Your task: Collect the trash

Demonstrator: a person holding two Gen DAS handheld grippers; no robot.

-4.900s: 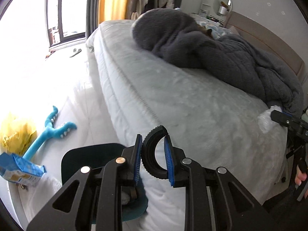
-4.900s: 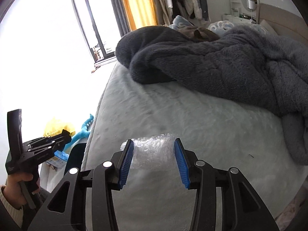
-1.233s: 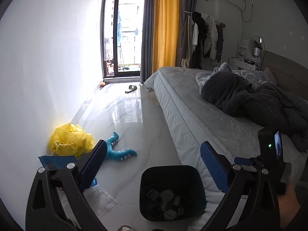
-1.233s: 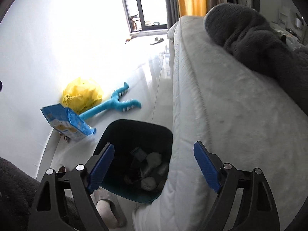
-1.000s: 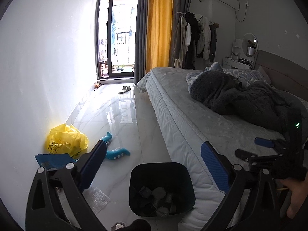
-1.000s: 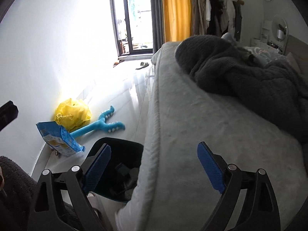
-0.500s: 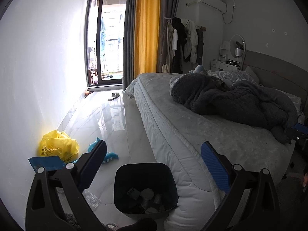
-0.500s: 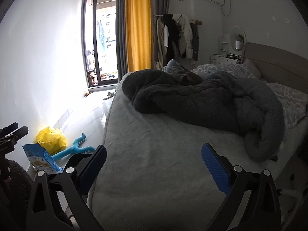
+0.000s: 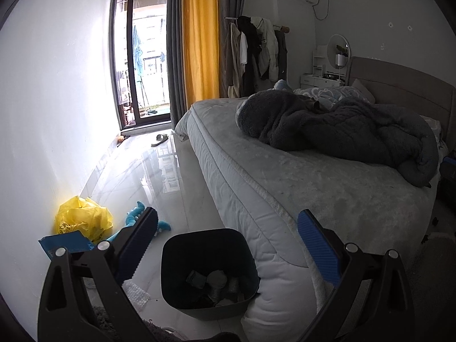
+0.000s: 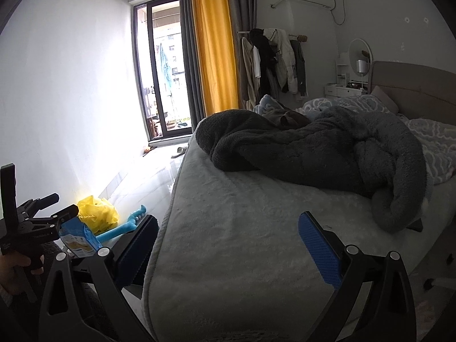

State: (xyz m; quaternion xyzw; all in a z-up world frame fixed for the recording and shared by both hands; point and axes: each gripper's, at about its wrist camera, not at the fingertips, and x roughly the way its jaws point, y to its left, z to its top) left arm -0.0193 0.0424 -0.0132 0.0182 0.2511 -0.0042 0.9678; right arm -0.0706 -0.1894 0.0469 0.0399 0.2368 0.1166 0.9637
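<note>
Left gripper (image 9: 226,245) jaws spread wide, nothing between the blue pads. Dark plastic trash bin (image 9: 209,270) sits lower centre of the left wrist view, framed between the fingers, on the glossy white floor and touching the mattress corner; crumpled grey scraps (image 9: 216,280) lie inside, too dim to identify. Clear bubble wrap sheet (image 9: 136,295) on the floor, lower left, half hidden behind the left finger. Blue printed carton (image 9: 67,243) left of it, partly cut off by the finger; print unreadable. Behind it a crumpled yellow plastic bag (image 9: 82,219) against the white wall, dark markings illegible. Teal toothed plastic toy (image 9: 142,219) beside the bag, mostly hidden.

Right gripper (image 10: 228,245) also wide open, empty, over the grey mattress (image 10: 242,228). In the right wrist view the bin is hidden; the left gripper shows at left edge with a hand (image 10: 11,268) partly cut off. Dark grey fleece blanket (image 10: 327,154) heaped mid-frame. Yellow curtain (image 10: 216,51) upper centre.
</note>
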